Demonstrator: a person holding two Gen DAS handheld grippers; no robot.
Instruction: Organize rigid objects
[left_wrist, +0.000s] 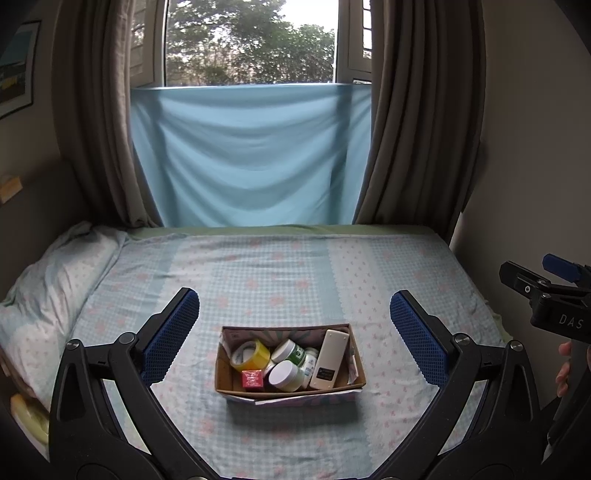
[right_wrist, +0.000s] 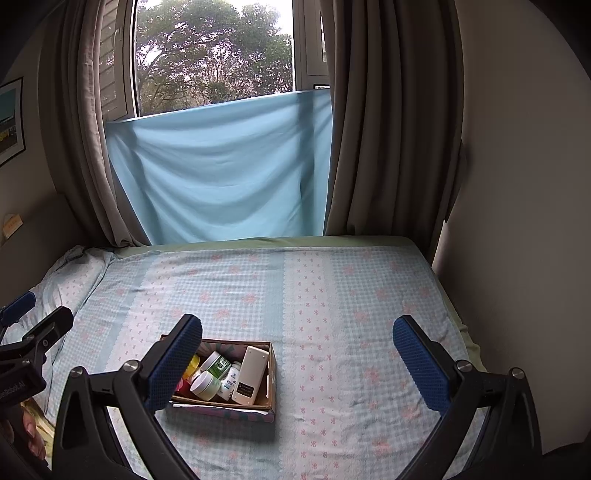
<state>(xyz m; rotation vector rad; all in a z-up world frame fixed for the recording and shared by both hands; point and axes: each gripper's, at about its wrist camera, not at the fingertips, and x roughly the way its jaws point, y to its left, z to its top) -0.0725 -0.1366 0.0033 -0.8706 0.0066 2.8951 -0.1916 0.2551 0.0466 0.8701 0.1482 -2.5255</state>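
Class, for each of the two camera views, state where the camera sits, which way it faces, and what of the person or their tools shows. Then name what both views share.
Left wrist: rides the left tongs, facing across the bed toward the window, the box centred between its open fingers; the right tongs and a fingertip show at the right edge.
Right wrist: rides the right tongs, facing likewise, the box lower left behind its left finger; the left tongs show at the left edge.
Shared: box, remote, jars, bed, window.

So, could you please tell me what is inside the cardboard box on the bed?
The cardboard box holds yellow tape, a red box, white-lidded jars, a small bottle and a white remote; anything beneath them is hidden.
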